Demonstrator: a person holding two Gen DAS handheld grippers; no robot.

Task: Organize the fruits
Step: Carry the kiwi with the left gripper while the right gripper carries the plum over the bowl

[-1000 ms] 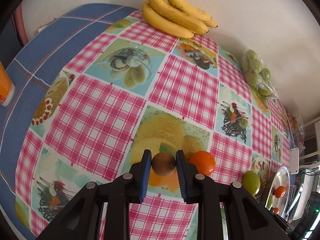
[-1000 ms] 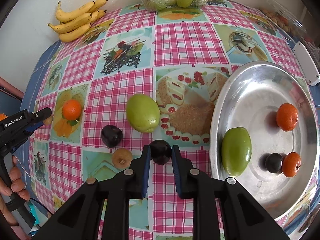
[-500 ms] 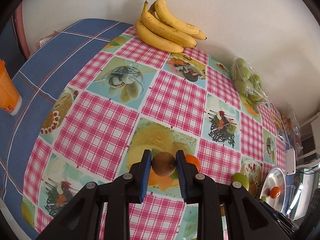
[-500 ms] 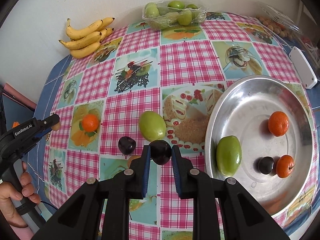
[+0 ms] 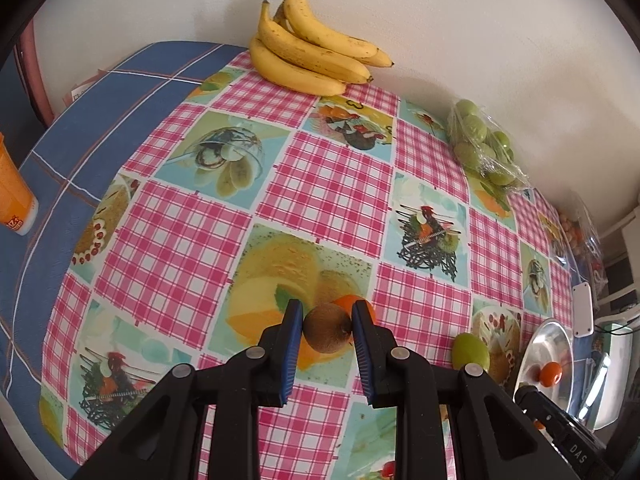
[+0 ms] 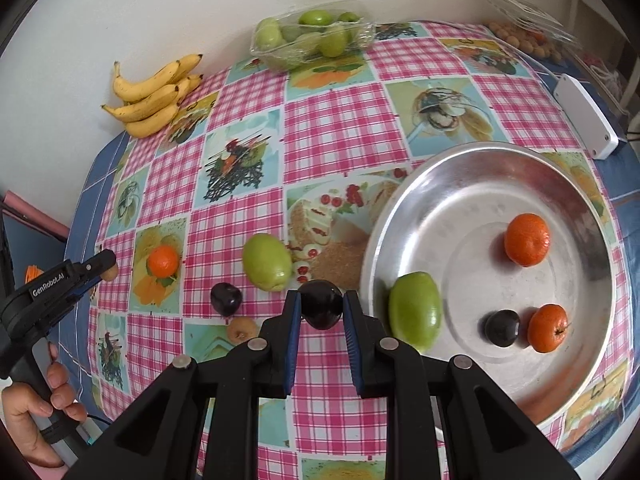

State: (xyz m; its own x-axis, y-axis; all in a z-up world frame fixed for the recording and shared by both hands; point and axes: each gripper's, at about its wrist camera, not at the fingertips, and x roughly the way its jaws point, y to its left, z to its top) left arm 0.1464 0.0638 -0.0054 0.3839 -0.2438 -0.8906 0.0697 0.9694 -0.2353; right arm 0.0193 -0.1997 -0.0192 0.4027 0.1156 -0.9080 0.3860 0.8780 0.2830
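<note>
My left gripper [image 5: 326, 330] is shut on a brown kiwi [image 5: 327, 333] and holds it above the table, in front of an orange mandarin [image 5: 352, 305]. It also shows at the left of the right wrist view [image 6: 107, 268]. My right gripper [image 6: 320, 311] is shut on a dark plum [image 6: 321, 309], held above the table just left of the metal plate [image 6: 472, 168]. The plate holds a green fruit [image 6: 416, 312], two mandarins [image 6: 526, 239] and a dark plum [image 6: 502, 327]. On the cloth lie a green fruit [image 6: 267, 262], a plum [image 6: 226, 299], a small brown fruit [image 6: 241, 329] and a mandarin [image 6: 162, 261].
Bananas [image 5: 312, 60] lie at the wall. A wrapped tray of green fruits [image 6: 312, 36] and a clear box of small nuts [image 6: 524, 32] stand at the back. A white box [image 6: 586, 120] lies behind the plate. An orange cup [image 5: 12, 196] stands far left.
Both grippers have risen and pulled back with their fruit held; the table looks farther away. The right gripper has also shifted toward the plate.
</note>
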